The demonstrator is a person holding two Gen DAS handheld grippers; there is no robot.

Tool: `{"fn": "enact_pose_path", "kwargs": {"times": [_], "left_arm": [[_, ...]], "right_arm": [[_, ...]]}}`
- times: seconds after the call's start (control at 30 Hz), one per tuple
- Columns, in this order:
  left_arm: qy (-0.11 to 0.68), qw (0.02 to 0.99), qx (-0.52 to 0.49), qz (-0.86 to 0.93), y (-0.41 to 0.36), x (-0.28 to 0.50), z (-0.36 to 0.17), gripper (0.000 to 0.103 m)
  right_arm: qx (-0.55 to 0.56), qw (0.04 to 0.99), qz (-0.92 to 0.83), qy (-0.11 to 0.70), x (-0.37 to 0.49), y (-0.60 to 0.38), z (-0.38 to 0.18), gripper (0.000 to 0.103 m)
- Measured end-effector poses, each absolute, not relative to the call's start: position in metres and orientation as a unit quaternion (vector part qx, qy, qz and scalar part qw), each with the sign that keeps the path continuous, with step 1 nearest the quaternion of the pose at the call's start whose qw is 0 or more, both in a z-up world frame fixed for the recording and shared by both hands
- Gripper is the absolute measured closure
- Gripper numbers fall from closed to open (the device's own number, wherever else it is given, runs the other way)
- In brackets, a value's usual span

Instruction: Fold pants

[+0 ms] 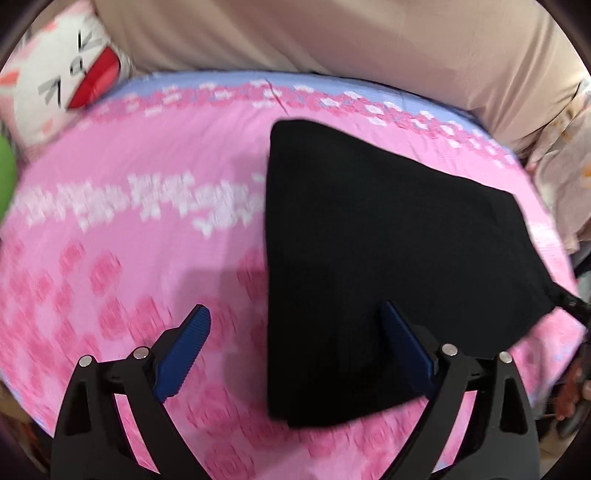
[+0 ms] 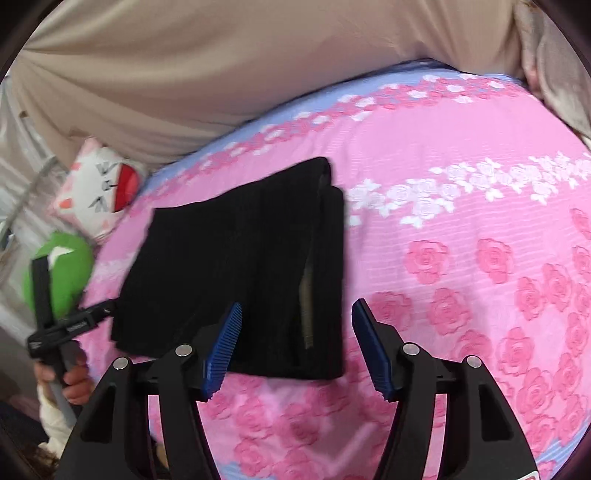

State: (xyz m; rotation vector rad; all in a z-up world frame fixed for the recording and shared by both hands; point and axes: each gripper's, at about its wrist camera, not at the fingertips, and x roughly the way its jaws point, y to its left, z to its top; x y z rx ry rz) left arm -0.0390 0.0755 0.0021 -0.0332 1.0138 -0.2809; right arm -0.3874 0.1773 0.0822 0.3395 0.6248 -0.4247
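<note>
The black pants (image 1: pixel 369 240) lie folded into a flat packet on the pink rose-patterned bedsheet (image 1: pixel 129 258). My left gripper (image 1: pixel 294 306) hovers open over the packet's left edge, with one blue pad (image 1: pixel 402 339) above the cloth and the other above the sheet. In the right wrist view the pants (image 2: pixel 240 258) show stacked layers along their right side. My right gripper (image 2: pixel 297 304) is open above that near right corner, its pads clear of the fabric. A person's hand (image 2: pixel 77 380) holds the other gripper's handle at the left.
A white cat cushion (image 1: pixel 55 85) and a green plush (image 2: pixel 66 273) sit at the bed's left end. Beige fabric (image 1: pixel 332 33) rises behind the bed. The sheet (image 2: pixel 461 258) stretches bare to the right of the pants.
</note>
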Motion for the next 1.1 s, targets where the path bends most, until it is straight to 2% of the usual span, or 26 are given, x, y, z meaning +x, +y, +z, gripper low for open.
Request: {"fn": "enact_pose_path", "kwargs": {"times": [0.1, 0.13, 0.17, 0.2, 0.23, 0.33, 0.37, 0.4, 0.43, 0.5, 0.53, 0.57, 0.6, 0.67, 0.8, 0.87, 0.93, 1.03, 1.1], "left_arm": [[0.505, 0.845, -0.058, -0.165, 0.083, -0.043, -0.01, 0.012], [0.512, 0.838, -0.071, -0.173, 0.085, -0.041, -0.013, 0.016], [0.515, 0.835, -0.08, -0.177, 0.087, -0.039, -0.016, 0.022], [0.511, 0.836, -0.083, -0.183, 0.087, -0.039, -0.013, 0.033], [0.516, 0.825, -0.097, -0.209, 0.086, -0.039, -0.008, 0.048], [0.495, 0.842, -0.084, -0.199, 0.089, -0.046, 0.01, 0.047], [0.493, 0.848, -0.065, -0.183, 0.088, -0.046, 0.009, 0.038], [0.495, 0.85, -0.054, -0.173, 0.087, -0.045, 0.005, 0.032], [0.503, 0.846, -0.05, -0.169, 0.086, -0.043, -0.003, 0.027], [0.517, 0.832, -0.074, -0.188, 0.091, -0.043, -0.011, 0.028], [0.515, 0.83, -0.091, -0.197, 0.095, -0.045, -0.009, 0.023], [0.512, 0.831, -0.097, -0.196, 0.097, -0.045, -0.007, 0.012], [0.504, 0.835, -0.106, -0.192, 0.1, -0.044, -0.004, 0.008], [0.5, 0.837, -0.115, -0.191, 0.102, -0.036, -0.002, 0.007], [0.539, 0.799, -0.158, -0.216, 0.098, -0.012, -0.02, 0.006], [0.531, 0.805, -0.15, -0.218, 0.092, -0.009, -0.018, 0.005], [0.541, 0.791, -0.147, -0.246, 0.083, -0.003, -0.021, 0.005], [0.543, 0.786, -0.132, -0.264, 0.066, 0.013, -0.021, 0.005], [0.545, 0.784, -0.125, -0.268, 0.056, 0.023, -0.021, 0.005]], "right_arm": [[0.165, 0.913, -0.191, 0.322, -0.377, 0.183, 0.074, 0.044], [0.154, 0.913, -0.195, 0.324, -0.375, 0.185, 0.071, 0.063], [0.144, 0.912, -0.205, 0.324, -0.374, 0.188, 0.071, 0.069], [0.14, 0.913, -0.205, 0.322, -0.375, 0.189, 0.074, 0.081], [0.145, 0.92, -0.189, 0.31, -0.379, 0.192, 0.083, 0.086], [0.114, 0.934, -0.18, 0.285, -0.395, 0.211, 0.108, 0.087], [0.109, 0.933, -0.183, 0.288, -0.397, 0.212, 0.108, 0.087], [0.105, 0.925, -0.194, 0.308, -0.394, 0.205, 0.097, 0.085], [0.104, 0.91, -0.212, 0.342, -0.387, 0.193, 0.08, 0.075], [0.135, 0.909, -0.207, 0.335, -0.391, 0.183, 0.065, 0.065], [0.145, 0.909, -0.209, 0.33, -0.396, 0.183, 0.07, 0.05], [0.142, 0.908, -0.22, 0.326, -0.399, 0.184, 0.075, 0.041], [0.137, 0.911, -0.231, 0.314, -0.402, 0.185, 0.081, 0.029], [0.136, 0.917, -0.227, 0.3, -0.405, 0.183, 0.091, 0.027], [0.196, 0.908, -0.186, 0.322, -0.396, 0.159, 0.079, 0.026], [0.244, 0.896, -0.146, 0.341, -0.386, 0.144, 0.064, 0.026], [0.269, 0.898, -0.107, 0.332, -0.379, 0.134, 0.058, 0.018], [0.306, 0.889, -0.051, 0.336, -0.363, 0.125, 0.054, 0.017], [0.288, 0.891, -0.038, 0.349, -0.344, 0.122, 0.055, 0.017]]}}
